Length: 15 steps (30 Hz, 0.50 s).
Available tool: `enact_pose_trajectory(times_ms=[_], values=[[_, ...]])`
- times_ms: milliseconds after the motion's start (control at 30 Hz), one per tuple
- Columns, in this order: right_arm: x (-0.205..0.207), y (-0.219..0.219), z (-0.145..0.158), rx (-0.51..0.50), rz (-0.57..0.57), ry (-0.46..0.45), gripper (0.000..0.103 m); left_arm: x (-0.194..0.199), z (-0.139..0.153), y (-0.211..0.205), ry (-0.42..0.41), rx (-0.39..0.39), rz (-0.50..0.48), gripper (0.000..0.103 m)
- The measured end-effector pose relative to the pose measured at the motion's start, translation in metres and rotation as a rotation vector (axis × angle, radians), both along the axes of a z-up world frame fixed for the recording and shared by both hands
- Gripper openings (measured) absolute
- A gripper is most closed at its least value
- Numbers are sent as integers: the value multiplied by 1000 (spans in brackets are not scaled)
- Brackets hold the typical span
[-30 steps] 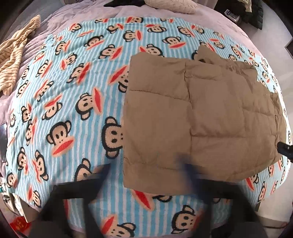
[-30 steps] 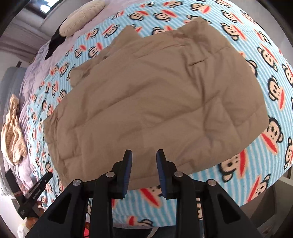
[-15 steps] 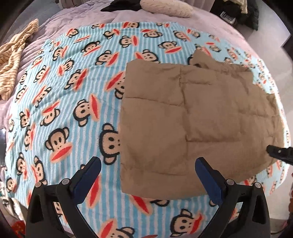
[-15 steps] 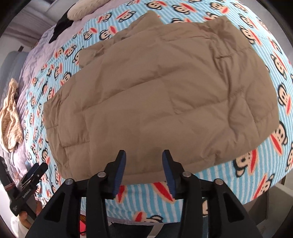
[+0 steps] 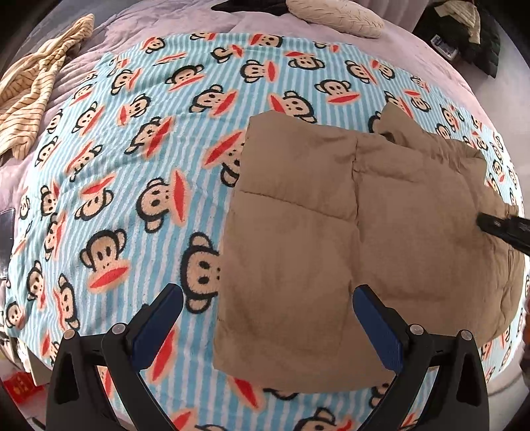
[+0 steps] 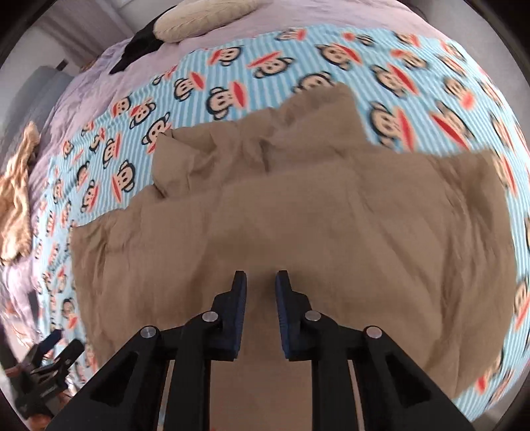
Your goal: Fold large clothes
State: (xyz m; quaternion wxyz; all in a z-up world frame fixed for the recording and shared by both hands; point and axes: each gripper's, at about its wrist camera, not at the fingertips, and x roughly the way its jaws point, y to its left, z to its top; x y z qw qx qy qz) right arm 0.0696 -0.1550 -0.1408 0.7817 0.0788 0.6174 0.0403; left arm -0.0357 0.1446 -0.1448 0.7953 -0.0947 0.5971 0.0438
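A tan quilted jacket [image 5: 347,232] lies folded flat on a blue striped monkey-print blanket [image 5: 132,165]. It also fills the right wrist view [image 6: 298,215]. My left gripper [image 5: 268,318] is wide open and hovers over the jacket's near left corner, holding nothing. My right gripper [image 6: 261,291] is open with a narrow gap, above the jacket's near edge and empty. Its tip shows at the right edge of the left wrist view [image 5: 503,228]. My left gripper shows small at the lower left of the right wrist view [image 6: 49,358].
A striped beige garment [image 5: 33,83] lies at the far left on the lilac bedspread [image 5: 132,30]. A cream pillow [image 5: 334,13] and a black garment [image 6: 139,46] lie at the far end. Dark clothes [image 5: 463,26] are piled at the far right.
My left gripper has opened wide and moved closer over the jacket's near left corner. My right gripper has moved in over the jacket, its jaws a little narrower than half a second ago.
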Motion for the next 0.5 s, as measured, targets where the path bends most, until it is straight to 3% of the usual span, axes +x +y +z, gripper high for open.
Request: enact_pose_trajectory(times_ms=[233, 333, 500], values=[[50, 13, -38, -59, -31, 34, 18, 1, -1, 1, 15, -2, 5, 103], [50, 13, -31, -42, -63, 46, 20, -2, -2, 4, 14, -3, 7, 103], [17, 16, -9, 14, -23, 66, 21, -2, -4, 8, 16, -8, 16, 103]])
